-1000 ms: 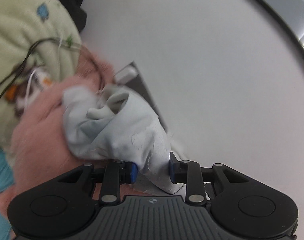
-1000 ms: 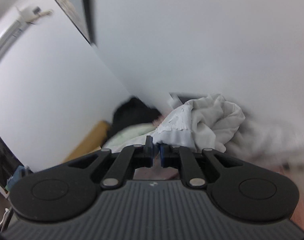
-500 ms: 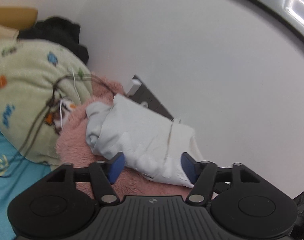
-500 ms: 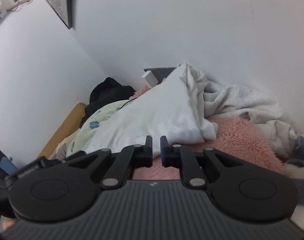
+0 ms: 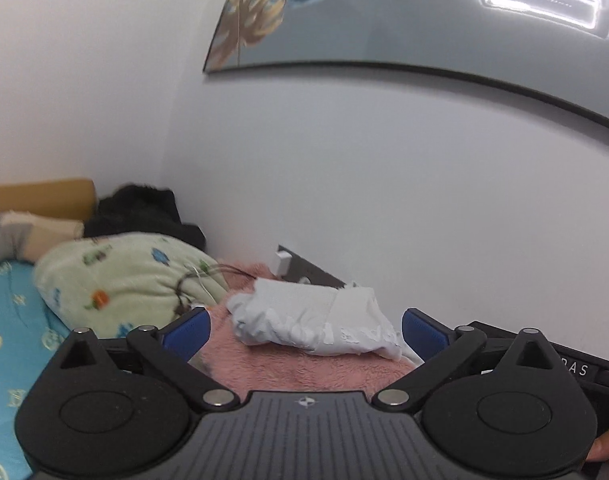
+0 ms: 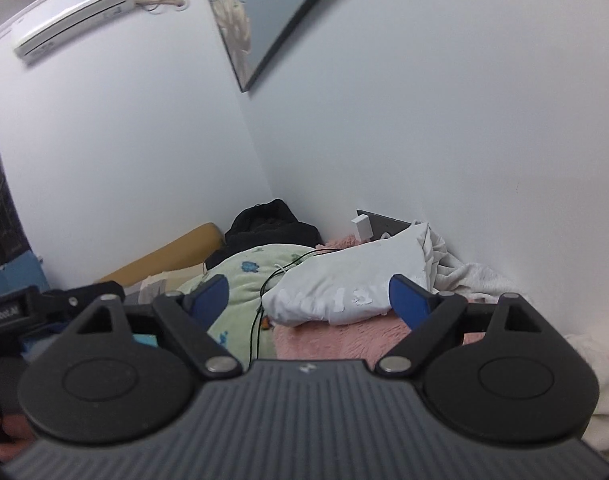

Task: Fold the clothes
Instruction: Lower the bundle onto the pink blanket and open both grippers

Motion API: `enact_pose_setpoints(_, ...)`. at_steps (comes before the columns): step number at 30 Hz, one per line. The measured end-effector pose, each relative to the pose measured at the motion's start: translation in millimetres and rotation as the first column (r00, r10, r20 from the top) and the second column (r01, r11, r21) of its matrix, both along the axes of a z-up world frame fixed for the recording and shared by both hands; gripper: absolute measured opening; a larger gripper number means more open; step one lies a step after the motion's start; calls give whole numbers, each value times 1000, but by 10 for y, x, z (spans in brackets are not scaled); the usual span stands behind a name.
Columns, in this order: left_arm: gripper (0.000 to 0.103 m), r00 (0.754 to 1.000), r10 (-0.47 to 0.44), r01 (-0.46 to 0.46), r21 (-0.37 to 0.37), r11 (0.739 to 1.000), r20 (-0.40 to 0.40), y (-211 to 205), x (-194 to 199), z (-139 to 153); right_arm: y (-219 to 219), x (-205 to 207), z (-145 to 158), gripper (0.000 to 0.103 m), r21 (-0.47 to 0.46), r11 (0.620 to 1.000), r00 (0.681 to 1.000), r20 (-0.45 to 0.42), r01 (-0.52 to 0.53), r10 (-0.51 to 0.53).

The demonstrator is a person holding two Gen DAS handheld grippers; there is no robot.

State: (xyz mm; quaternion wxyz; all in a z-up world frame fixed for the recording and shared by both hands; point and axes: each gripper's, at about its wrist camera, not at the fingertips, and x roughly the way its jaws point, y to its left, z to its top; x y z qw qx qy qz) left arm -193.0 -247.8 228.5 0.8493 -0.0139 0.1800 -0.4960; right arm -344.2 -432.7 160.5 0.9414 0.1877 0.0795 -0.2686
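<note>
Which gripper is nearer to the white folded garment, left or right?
Left, by a little. The left gripper hangs open just before the white garment on the pink blanket; the right gripper, also open, appears slightly farther back.

Folded white garment (image 5: 316, 322) on pink fleece (image 5: 304, 368)

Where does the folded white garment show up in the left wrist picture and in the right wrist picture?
Left wrist view: the folded white garment lies low and centre, on the pink fluffy blanket, between the open gripper's blue tips.
Right wrist view: the garment lies centre, slightly below middle, against the wall, again on the pink blanket.
Shared landmark: the small white plug on the dark wall plate just behind the garment.
</note>
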Motion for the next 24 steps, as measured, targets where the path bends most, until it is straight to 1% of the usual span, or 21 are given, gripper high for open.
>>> enact_pose_setpoints(4, 103, 995, 44, -44, -7, 999, 86, 341, -294, -33, 265, -157, -20, 88, -65, 998, 1000, -1, -6, 6)
enact_pose_setpoints(8, 103, 989, 77, -77, 2, 997, 124, 443, -454, -185, 498, -287, -57, 88, -123, 992, 1000, 14, 1, 1)
enact_pose_setpoints(10, 103, 985, 93, -94, 5, 996, 144, 494, -535, -261, 585, -317, -108, 88, -147, 989, 1000, 22, 6, -3)
enact_pose_setpoints(13, 103, 978, 116, -120, 10, 993, 172, 571, -655, -375, 711, -346, -232, 88, -186, 982, 1000, 10, 16, -14)
enact_pose_setpoints(17, 103, 976, 122, -123, -7, 992, 178, 630, -745, -552, 801, -354, -394, 88, -232, 972, 1000, -5, 21, -23)
enact_pose_setpoints(21, 103, 975, 129, -125, -39, 991, 178, 668, -781, -729, 896, -362, -496, 88, -287, 957, 999, 2, 39, -40)
enact_pose_setpoints(24, 103, 976, 118, -112, -44, 993, 182, 698, -807, -826, 941, -325, -560, 88, -304, 951, 998, -15, 49, -56)
